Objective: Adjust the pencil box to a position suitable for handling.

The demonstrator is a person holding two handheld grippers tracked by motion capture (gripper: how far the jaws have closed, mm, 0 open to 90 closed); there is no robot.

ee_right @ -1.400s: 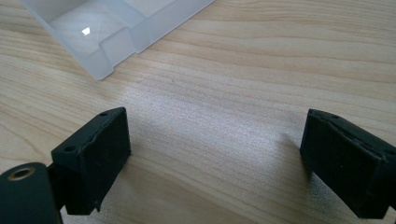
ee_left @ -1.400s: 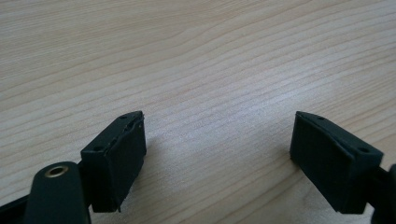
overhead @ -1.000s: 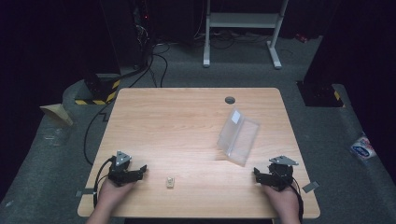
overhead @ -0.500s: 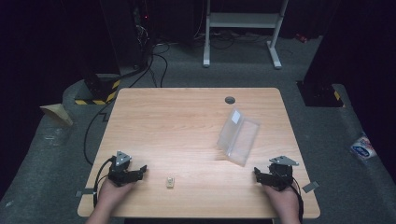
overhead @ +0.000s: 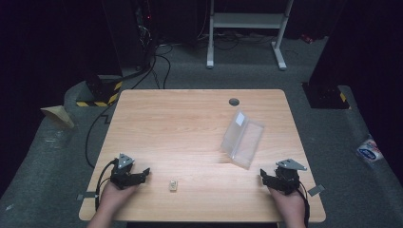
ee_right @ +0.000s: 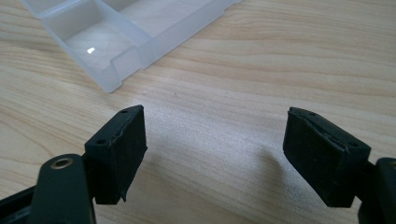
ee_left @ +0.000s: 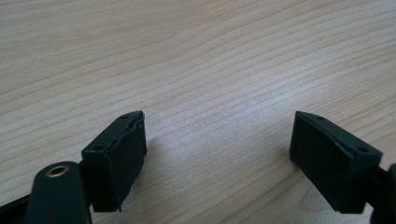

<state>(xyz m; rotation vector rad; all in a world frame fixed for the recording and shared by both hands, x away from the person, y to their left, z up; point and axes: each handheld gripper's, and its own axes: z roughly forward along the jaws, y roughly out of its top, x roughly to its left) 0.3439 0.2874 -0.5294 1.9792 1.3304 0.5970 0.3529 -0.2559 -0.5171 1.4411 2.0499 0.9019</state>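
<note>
My left hand-held gripper (overhead: 142,173) rests low on the counter (overhead: 190,128) at about 8 o'clock. Its jaws stand wide apart with nothing between them, and in the left gripper view I see bare wood grain past them. Just to its right, at roughly 6 o'clock on the counter, lies a small block (overhead: 174,185), apart from both grippers. Farther right, at about 3 o'clock, sits the clear box (overhead: 242,139), lid open and raised. In the right gripper view its near corner (ee_right: 112,46) lies at 11 o'clock ahead of my jaws, near but not touching. My right hand-held gripper (overhead: 264,176) rests at 4 o'clock, jaws wide and empty.
</note>
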